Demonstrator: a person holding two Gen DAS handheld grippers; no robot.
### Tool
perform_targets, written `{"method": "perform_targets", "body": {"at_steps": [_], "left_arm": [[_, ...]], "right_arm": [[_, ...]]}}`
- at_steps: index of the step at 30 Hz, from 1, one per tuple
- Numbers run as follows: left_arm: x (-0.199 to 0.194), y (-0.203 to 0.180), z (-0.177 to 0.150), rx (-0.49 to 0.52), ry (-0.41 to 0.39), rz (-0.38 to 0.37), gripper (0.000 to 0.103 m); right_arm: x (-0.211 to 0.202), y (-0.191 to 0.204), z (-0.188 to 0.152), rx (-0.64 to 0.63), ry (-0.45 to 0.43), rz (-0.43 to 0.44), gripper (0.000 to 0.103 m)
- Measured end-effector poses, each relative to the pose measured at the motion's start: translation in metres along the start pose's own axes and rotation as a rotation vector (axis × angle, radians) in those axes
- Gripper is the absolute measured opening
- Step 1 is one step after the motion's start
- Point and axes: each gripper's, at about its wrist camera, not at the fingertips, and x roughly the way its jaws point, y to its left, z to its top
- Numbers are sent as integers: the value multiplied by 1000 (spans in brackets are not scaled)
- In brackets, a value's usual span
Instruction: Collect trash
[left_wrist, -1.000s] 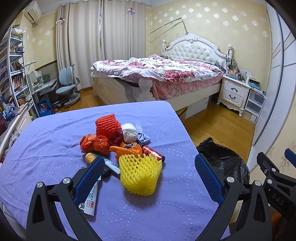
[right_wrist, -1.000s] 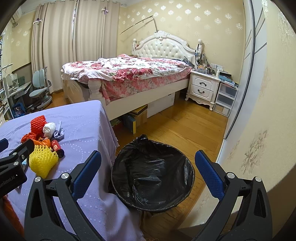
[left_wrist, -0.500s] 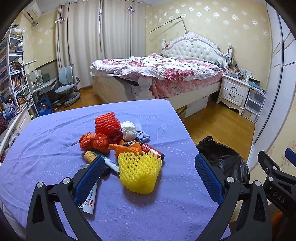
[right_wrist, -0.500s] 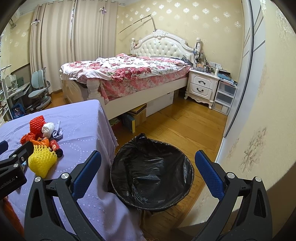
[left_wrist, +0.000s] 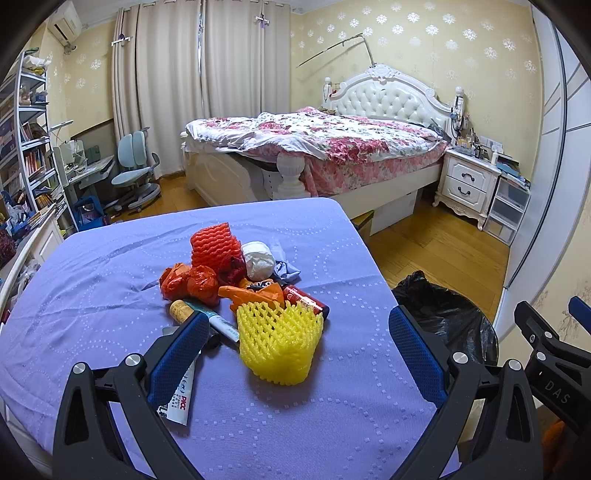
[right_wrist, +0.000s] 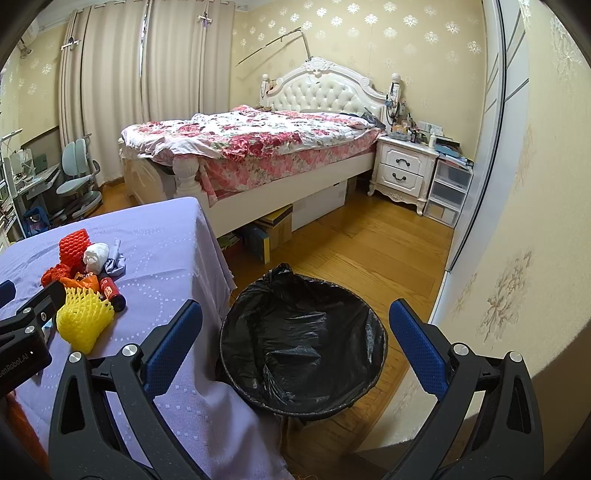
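Nothing collected yet: both the left gripper and right gripper are held apart and empty, yellow foam net sleeve and mixed trash pile left ahead of the left on the purple-clothed worktop, black-lined round bin seen empty below the right.

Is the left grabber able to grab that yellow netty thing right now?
Probably yes. The left gripper is open, and the yellow foam net lies straight ahead between its fingers on the purple tablecloth, with nothing in front of it. The other trash sits behind it.

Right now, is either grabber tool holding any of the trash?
No. Both are open and empty: the left tool sits over the yellow foam fruit net without touching it, and the right tool hangs above the black-lined trash bin.
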Motion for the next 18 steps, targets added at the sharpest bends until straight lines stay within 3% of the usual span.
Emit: {"method": "perform_targets", "body": {"at_steps": [18], "left_arm": [[3,12,-10,0,22,6,97]], "right_arm": [[6,7,-7,-8,36,16,99]]}}
